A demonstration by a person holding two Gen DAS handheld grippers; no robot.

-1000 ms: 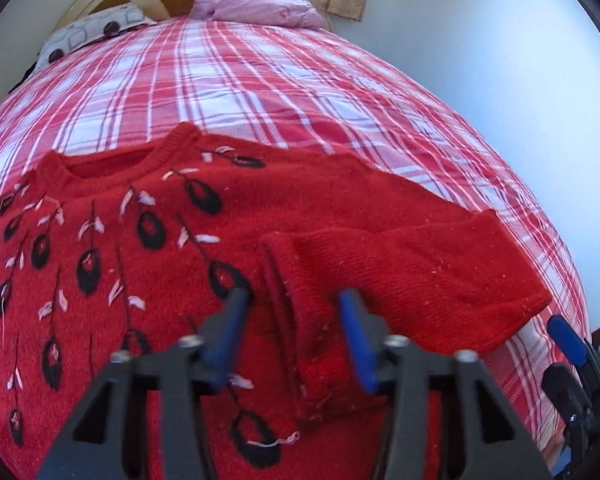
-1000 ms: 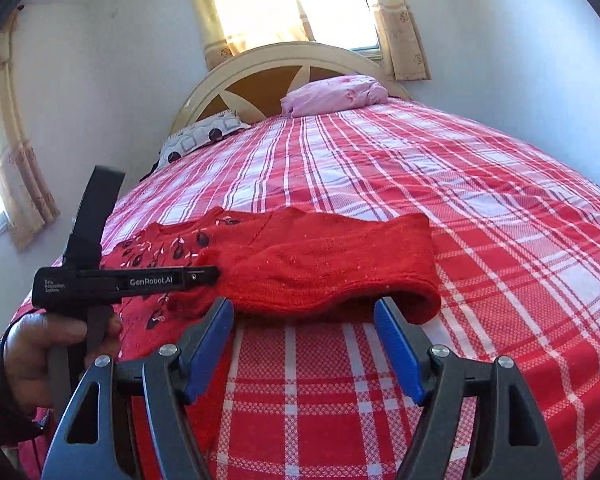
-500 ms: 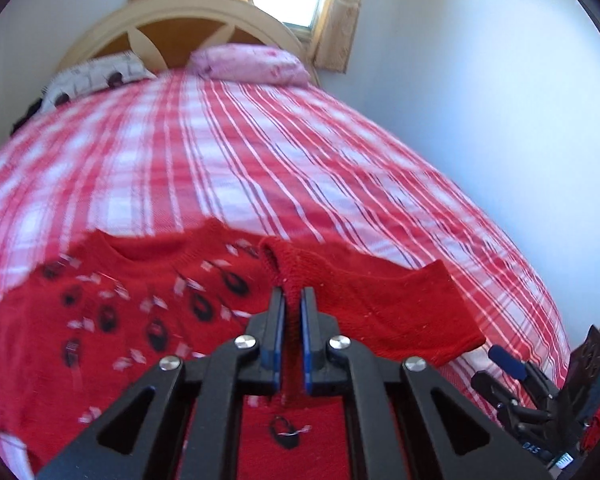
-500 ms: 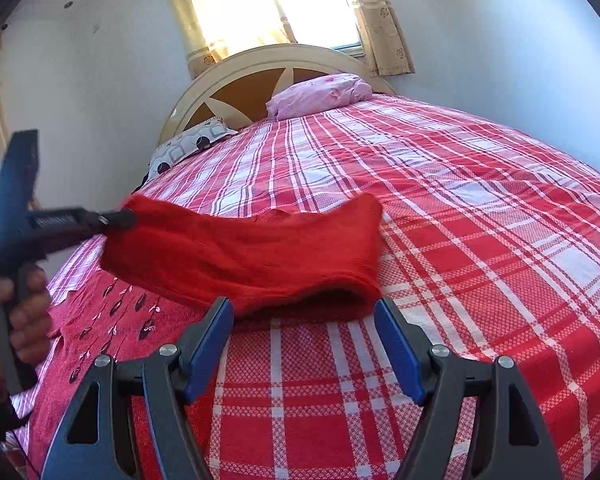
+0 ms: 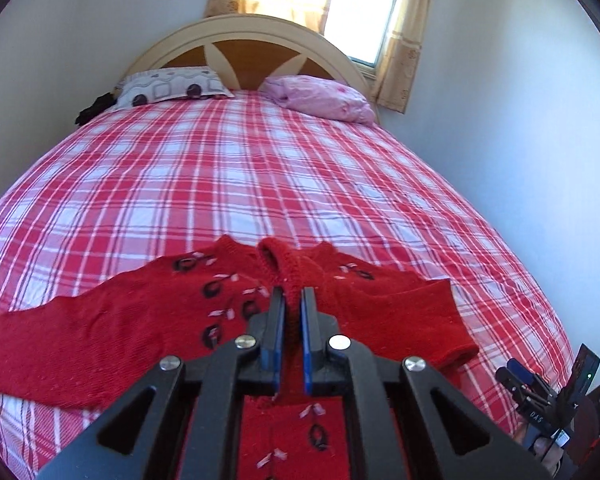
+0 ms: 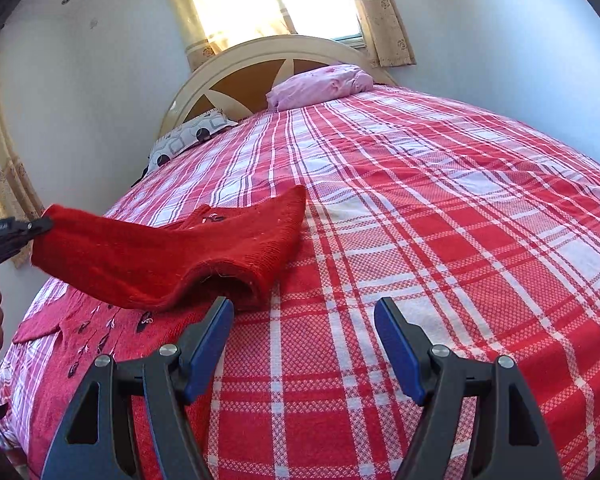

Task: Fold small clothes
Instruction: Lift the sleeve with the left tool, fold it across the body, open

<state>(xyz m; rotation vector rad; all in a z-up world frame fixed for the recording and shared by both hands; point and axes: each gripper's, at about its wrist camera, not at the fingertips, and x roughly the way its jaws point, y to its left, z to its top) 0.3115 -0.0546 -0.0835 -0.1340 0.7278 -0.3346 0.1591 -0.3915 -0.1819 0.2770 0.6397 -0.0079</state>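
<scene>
Left gripper (image 5: pixel 291 300) jaws clenched on red sweater (image 5: pixel 100 332) sleeve cuff, lifted off the bed (image 5: pixel 260 184) to fold inward. Right gripper (image 6: pixel 304 320) jaws released, waiting nearby.

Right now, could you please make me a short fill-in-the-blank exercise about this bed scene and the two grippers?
1. The left gripper has its jaws shut on the red ____ of the sweater.
2. The right gripper has its jaws ____, holding nothing.
3. The bedspread has a red and white ____ pattern.
4. The pillow nearest the window is ____.

Missing words: sleeve; open; plaid; pink
</scene>
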